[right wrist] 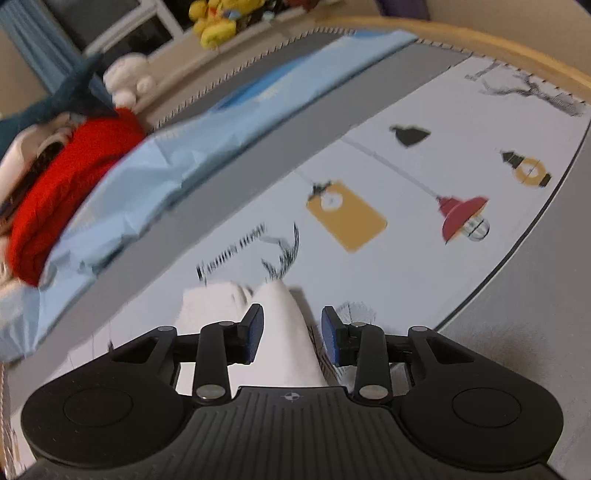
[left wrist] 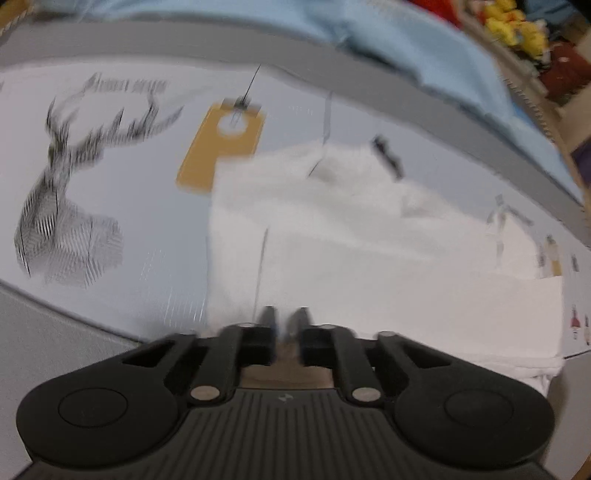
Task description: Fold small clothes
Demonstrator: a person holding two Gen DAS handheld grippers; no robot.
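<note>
The white garment [left wrist: 369,258] lies on a pale printed cloth [left wrist: 129,221] that covers the tabletop, with a grey band [left wrist: 184,48] of the cloth running along its far side. In the left wrist view the garment fills the middle and right of the picture, blurred, its folded edge running down towards the camera and its lower layers stacked at the right.

The left gripper [left wrist: 284,321] has its fingers pressed together, tips nearly meeting right at the near edge of the garment. Whether any fabric is caught between them cannot be told through the blur.

The right gripper [right wrist: 291,325] has its fingers [right wrist: 255,332] spread, the blue pads facing each other. A raised ridge of the white garment [right wrist: 284,332] runs up between them, closer to the left pad than the right, and neither pad visibly presses on it. A flatter part of the garment spreads to the left, beyond the left finger.

The cloth's print shows a stag's head [left wrist: 70,206], a mustard tag [right wrist: 347,218], a red lamp [right wrist: 461,218] and a yellow lantern [right wrist: 528,170]. Beyond the grey band lies light blue fabric [right wrist: 166,166], with a red knitted item [right wrist: 66,184] and yellow plush toys [right wrist: 214,22] farther back.
</note>
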